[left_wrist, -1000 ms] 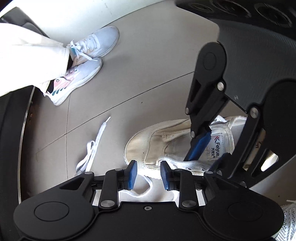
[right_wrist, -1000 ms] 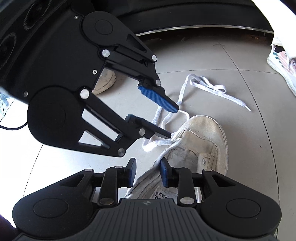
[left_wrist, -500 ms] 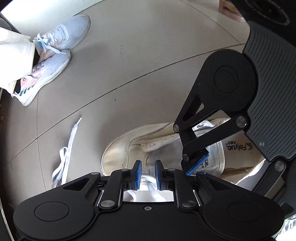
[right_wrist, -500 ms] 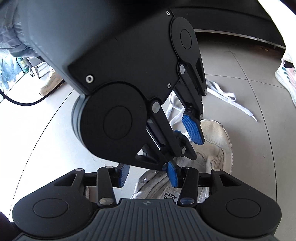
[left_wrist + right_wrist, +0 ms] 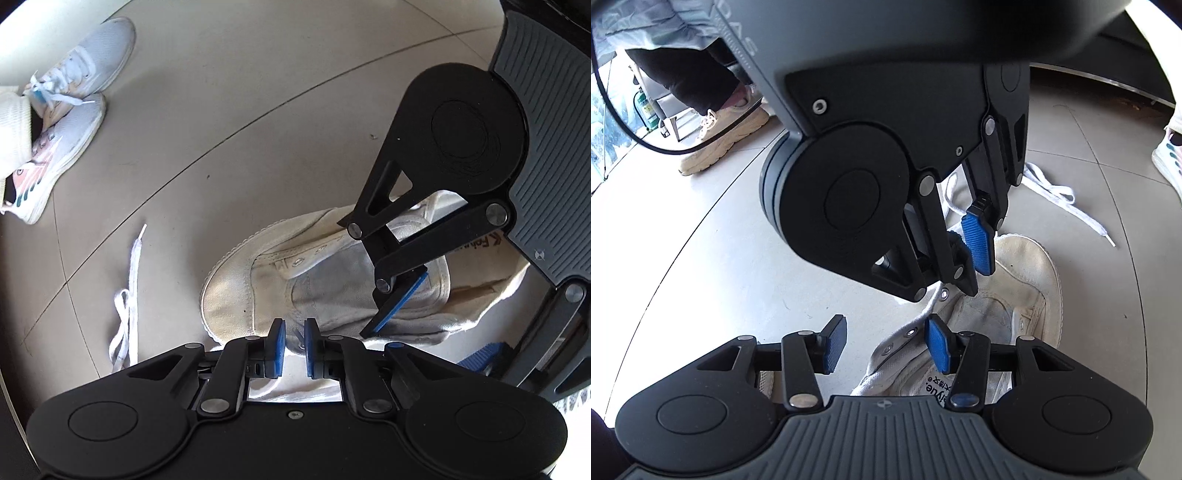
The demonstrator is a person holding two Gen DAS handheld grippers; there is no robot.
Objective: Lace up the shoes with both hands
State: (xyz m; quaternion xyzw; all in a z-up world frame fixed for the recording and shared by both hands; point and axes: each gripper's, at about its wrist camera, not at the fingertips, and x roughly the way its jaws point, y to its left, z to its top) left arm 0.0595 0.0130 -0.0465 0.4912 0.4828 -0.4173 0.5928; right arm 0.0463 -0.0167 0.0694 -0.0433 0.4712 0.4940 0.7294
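Observation:
A cream canvas shoe [image 5: 251, 288] [image 5: 1027, 288] lies on the grey floor with its tongue exposed. Its white shoelace [image 5: 125, 306] [image 5: 1056, 195] trails loose past the toe, and one strand [image 5: 923, 314] runs along the eyelets. My left gripper [image 5: 294, 343] [image 5: 977, 282] points steeply down at the shoe's eyelet edge. Its jaws are closing to a narrow gap with a bit of white lace between the pads. My right gripper [image 5: 886, 343] [image 5: 436, 332] hovers over the shoe's opening. Its jaws are opening, and the eyelet flap shows below the gap, untouched.
A person's feet in white trainers [image 5: 70, 110] stand beyond the shoe, and one trainer [image 5: 1171, 158] shows at the right edge of the right wrist view. Another person's beige shoe [image 5: 727, 136] and a black cable [image 5: 646, 140] are off to one side. Bare floor lies around the shoe.
The left gripper swung in over the shoe and tipped downward while its jaws narrowed from wide to nearly together. The right gripper's jaws spread apart and it stayed in place.

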